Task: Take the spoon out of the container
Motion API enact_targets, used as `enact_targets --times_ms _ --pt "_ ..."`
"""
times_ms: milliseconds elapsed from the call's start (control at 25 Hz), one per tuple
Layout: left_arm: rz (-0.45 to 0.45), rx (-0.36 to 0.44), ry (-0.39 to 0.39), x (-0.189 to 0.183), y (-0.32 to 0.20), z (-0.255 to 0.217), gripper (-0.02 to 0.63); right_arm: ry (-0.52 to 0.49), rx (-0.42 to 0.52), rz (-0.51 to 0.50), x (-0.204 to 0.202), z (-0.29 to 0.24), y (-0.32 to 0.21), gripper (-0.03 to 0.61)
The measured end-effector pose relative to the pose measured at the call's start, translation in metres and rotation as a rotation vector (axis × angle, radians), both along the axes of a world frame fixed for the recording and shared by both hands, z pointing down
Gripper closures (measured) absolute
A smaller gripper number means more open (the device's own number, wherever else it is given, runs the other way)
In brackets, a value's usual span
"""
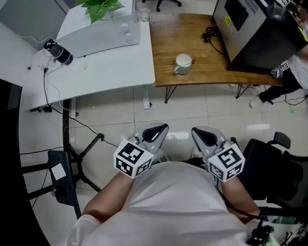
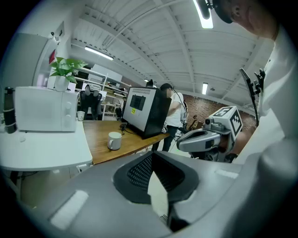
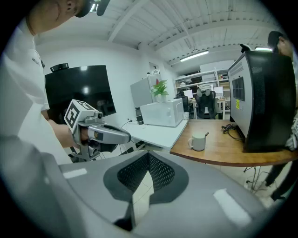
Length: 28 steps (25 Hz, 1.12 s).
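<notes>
Here we are with both grippers held low in front of our chest, over the tiled floor [image 1: 205, 114]. The left gripper [image 1: 161, 128] has its jaws closed tip to tip with nothing between them, and the right gripper [image 1: 197, 131] matches it, jaws pressed together and empty. Up ahead on the wooden table [image 1: 168, 39] stands the white mug [image 1: 182, 64], well apart from both grippers and near the big black machine [image 1: 255, 27], and the spoon [image 3: 206, 134] sits inside it, its handle poking up over the rim.
</notes>
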State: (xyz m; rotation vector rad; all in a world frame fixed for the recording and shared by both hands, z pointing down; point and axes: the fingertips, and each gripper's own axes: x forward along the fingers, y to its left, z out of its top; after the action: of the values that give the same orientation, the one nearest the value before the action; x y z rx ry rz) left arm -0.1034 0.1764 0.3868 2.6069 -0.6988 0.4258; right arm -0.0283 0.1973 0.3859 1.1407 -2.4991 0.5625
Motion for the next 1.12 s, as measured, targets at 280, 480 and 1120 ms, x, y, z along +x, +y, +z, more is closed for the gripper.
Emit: enact_targets --times_ms 280,480,1120 --pt "0.006 -0.016 0.019 -0.016 -0.007 0.008 0.609 0.014 0.007 0.012 -0.014 -0.003 -0.01 0.571" --pt "0.004 -0.019 0.04 -0.009 -0.023 0.008 0.609 0.023 -0.004 0.024 -0.005 -0.001 -0.023 0.571" --pt "-0.111 0.026 0.01 0.047 -0.147 0.012 0.609 -0.013 0.006 -0.109 0.051 0.009 -0.165 0.571"
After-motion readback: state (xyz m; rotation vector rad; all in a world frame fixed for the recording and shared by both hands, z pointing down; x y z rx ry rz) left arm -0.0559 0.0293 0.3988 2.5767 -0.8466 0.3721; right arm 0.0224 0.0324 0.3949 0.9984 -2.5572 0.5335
